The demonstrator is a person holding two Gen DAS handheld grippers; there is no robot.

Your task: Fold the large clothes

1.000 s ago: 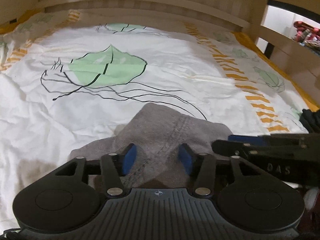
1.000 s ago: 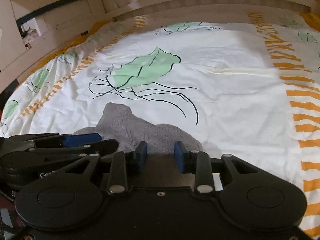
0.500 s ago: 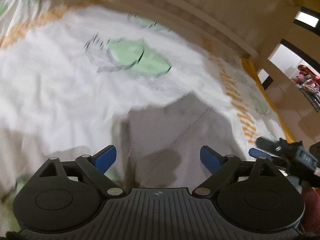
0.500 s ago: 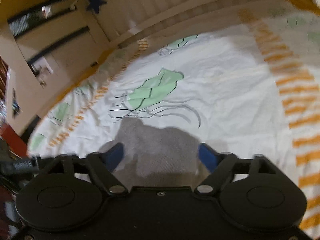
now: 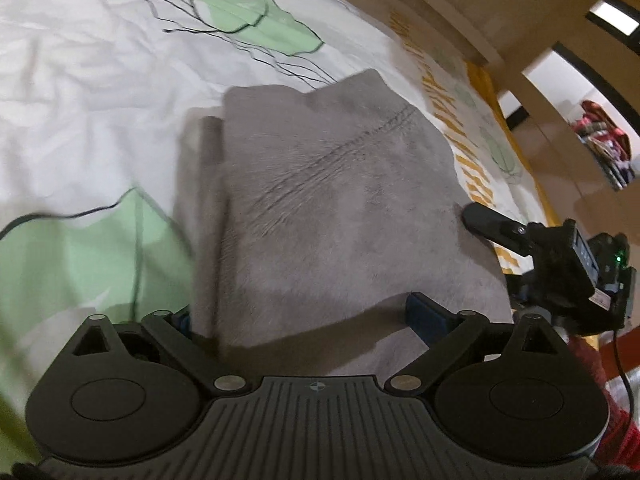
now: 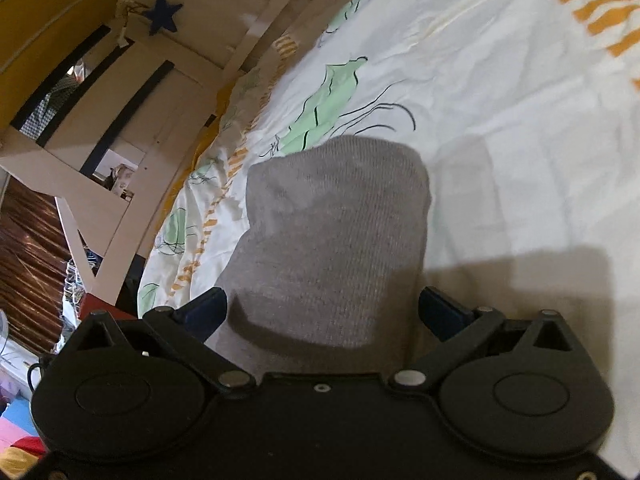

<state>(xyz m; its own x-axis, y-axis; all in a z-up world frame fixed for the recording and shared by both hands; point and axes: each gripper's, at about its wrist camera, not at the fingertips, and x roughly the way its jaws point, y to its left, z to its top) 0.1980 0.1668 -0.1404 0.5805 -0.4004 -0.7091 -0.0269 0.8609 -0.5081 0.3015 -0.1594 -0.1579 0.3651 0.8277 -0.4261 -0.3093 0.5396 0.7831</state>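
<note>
Folded grey knit garment (image 5: pixel 332 208) on leaf-print white bedsheet (image 5: pixel 80 80); left gripper (image 5: pixel 304 320) and right gripper (image 6: pixel 322 312) jaws opening wide, apparently clear of the cloth lying between them.

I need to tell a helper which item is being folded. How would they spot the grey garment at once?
Look at the bed with the white duvet printed with green leaves and orange stripes. Near its close edge lies the grey garment, folded flat. It is the only plain, unpatterned knit fabric there.

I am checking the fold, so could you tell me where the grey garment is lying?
In both wrist views the grey garment lies folded on the leaf-print bedspread, just beyond the opening left gripper and right gripper.
</note>
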